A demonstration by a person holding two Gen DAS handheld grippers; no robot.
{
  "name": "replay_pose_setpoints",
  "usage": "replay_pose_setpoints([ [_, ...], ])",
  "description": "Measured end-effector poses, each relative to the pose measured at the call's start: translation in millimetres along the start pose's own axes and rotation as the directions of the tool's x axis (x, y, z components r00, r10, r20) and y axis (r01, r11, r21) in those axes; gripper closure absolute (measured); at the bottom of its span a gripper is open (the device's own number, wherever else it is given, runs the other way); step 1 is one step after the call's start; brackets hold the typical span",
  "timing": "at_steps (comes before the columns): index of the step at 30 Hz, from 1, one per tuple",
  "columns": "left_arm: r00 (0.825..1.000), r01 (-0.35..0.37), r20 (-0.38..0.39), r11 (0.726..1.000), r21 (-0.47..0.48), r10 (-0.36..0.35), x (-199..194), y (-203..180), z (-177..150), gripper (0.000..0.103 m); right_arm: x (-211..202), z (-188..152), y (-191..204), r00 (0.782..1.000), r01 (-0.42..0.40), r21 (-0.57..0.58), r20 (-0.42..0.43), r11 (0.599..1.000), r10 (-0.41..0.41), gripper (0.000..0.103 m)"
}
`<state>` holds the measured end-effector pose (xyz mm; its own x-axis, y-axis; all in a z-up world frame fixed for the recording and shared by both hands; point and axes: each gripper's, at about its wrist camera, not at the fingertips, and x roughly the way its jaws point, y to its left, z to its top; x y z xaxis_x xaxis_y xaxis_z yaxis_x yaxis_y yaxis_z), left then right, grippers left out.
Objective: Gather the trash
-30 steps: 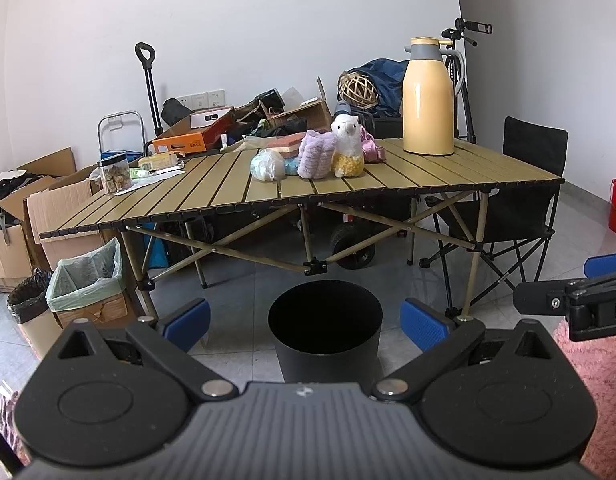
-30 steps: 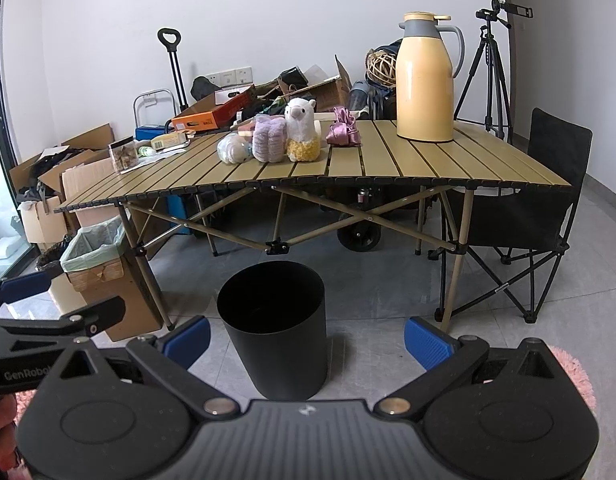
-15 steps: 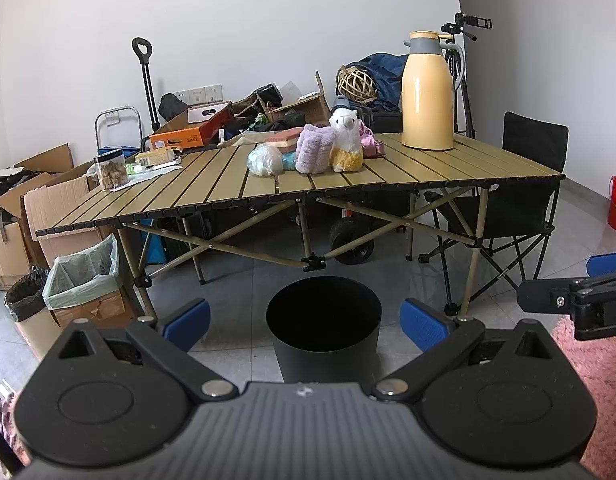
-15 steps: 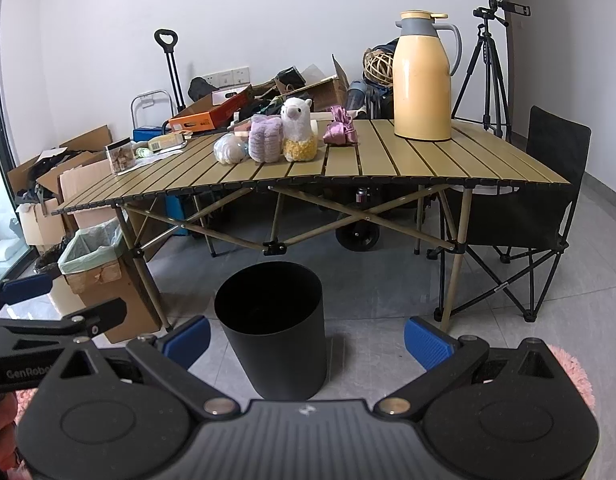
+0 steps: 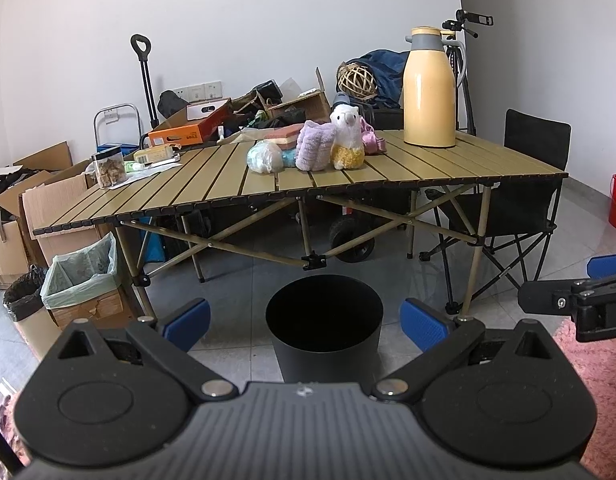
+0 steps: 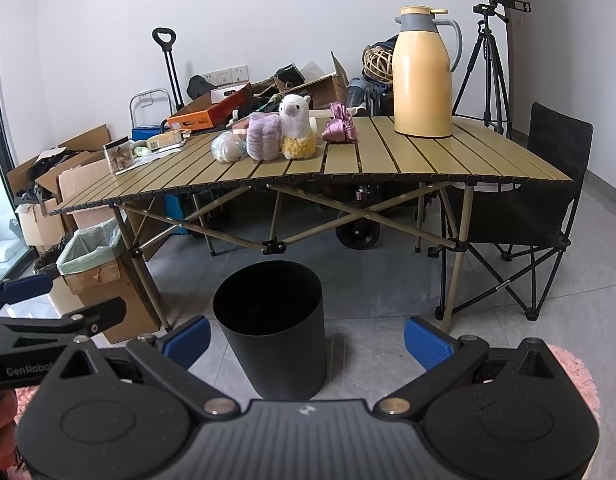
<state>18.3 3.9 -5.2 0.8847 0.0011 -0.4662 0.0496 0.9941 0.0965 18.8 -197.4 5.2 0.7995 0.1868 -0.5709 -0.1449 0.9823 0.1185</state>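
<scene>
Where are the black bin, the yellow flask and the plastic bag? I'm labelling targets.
black bin (image 6: 273,320), right wrist view, front wall.
yellow flask (image 6: 422,80), right wrist view, body.
plastic bag (image 5: 263,157), left wrist view, crumpled middle.

The desk (image 5: 428,168) is olive-tan with slatted stripes. On it stand a pale yellow jug (image 5: 428,92) with a grey collar, a white plush llama (image 5: 346,138) with a yellow belly, and a lilac fuzzy bundle (image 5: 314,151). The bin (image 5: 326,328) on the grey tiled floor (image 6: 388,280) is black. Each tool (image 5: 303,320) is black with blue pads (image 5: 422,324). The rug (image 5: 600,364) is pink.
</scene>
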Motion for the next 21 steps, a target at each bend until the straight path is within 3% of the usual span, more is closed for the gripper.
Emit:
replay_pose_setpoints([
  [21,1.000,-0.011,0.003,1.000,0.013,0.011,14,-2,8,0.000,12,7,1,1.000,-0.003,-0.003,0.010,1.000,0.003,0.000],
])
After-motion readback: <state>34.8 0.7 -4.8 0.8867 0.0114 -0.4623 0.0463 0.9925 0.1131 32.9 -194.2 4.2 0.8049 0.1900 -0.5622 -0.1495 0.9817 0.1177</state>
